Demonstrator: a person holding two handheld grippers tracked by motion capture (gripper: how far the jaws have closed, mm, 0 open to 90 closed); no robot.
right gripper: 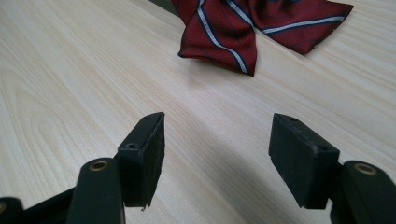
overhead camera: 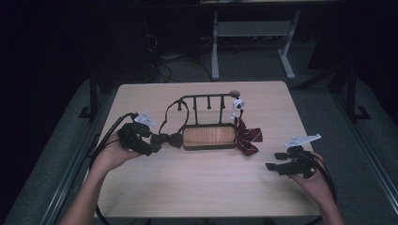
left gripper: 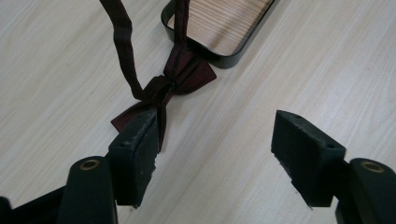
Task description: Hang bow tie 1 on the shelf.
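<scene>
Table [overhead camera: 202, 187], pale wood grain, takes up the middle of the high view; dark floor all round, a white desk frame [overhead camera: 253, 33] at upper centre.

Rack [overhead camera: 209, 129] at frame centre: black wire rail with hooks along the back, wood-lined tray at its base.

Striped bow tie [overhead camera: 247, 136], red with pale stripes, lies on the table touching the tray's right end. In the right gripper view it lies at upper centre to upper right.

Dark bow tie [overhead camera: 167, 138], maroon, lies on the table just left of the tray. Its strap loops up to the left end of the rail. In the left gripper view its knot sits left of centre, one wing against the tray corner.

Left gripper [overhead camera: 151, 146], left of centre: jaws wide apart, nothing clamped. Its left jaw tip lies over the near wing of the dark bow tie; right jaw over bare wood.

Right gripper [overhead camera: 273, 161], lower right: jaws wide apart, empty, near the striped bow tie but apart from it.
</scene>
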